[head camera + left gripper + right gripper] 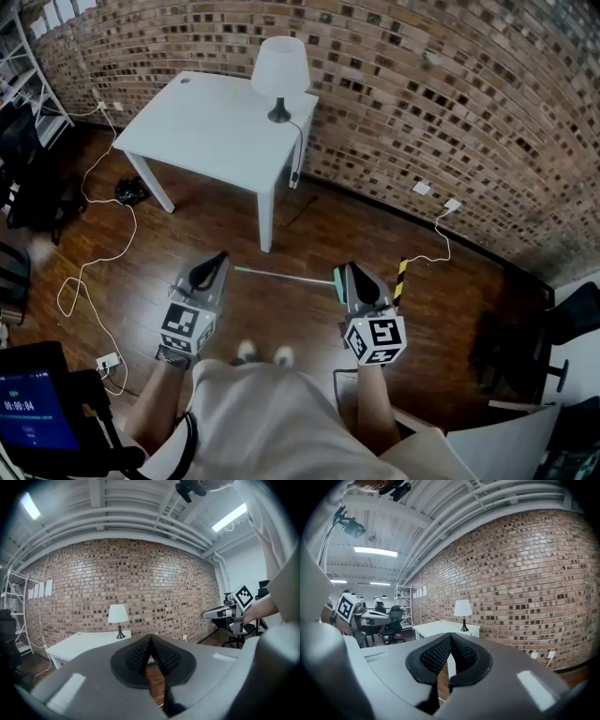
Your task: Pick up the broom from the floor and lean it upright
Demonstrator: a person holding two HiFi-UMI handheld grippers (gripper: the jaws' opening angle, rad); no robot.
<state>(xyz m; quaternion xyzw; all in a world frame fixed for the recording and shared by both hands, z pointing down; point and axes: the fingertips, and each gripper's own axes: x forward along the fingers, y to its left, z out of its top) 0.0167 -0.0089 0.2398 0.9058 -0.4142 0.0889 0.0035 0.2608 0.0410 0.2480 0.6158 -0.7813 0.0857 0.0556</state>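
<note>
Jaws on the left gripper (pixel 150 640) are pressed together with nothing between them, the ribbed black pads (pixel 138 656) meeting at the tip; the right gripper (pixel 451 636) is the same, closed on nothing. Both are held roughly level in front of the person, side by side and well apart, above the wooden floor (pixel 309 225). The broom (pixel 281 275) lies flat on that floor, between the two grippers in the head view, its thin pale green handle running left to right just ahead of the person's shoes (pixel 264 354); neither gripper touches it. Its right end passes behind the right gripper (the head of the broom cannot be made out), and a yellow-and-black striped piece (pixel 400 278) shows just beyond that gripper. Farther ahead stands a white worktop (pixel 187 131) with a white-shaded lamp (pixel 279 67) at its far corner, close to the brick wall (pixel 450 103). A white cable (pixel 103 253) loops over the floor at the left
</note>
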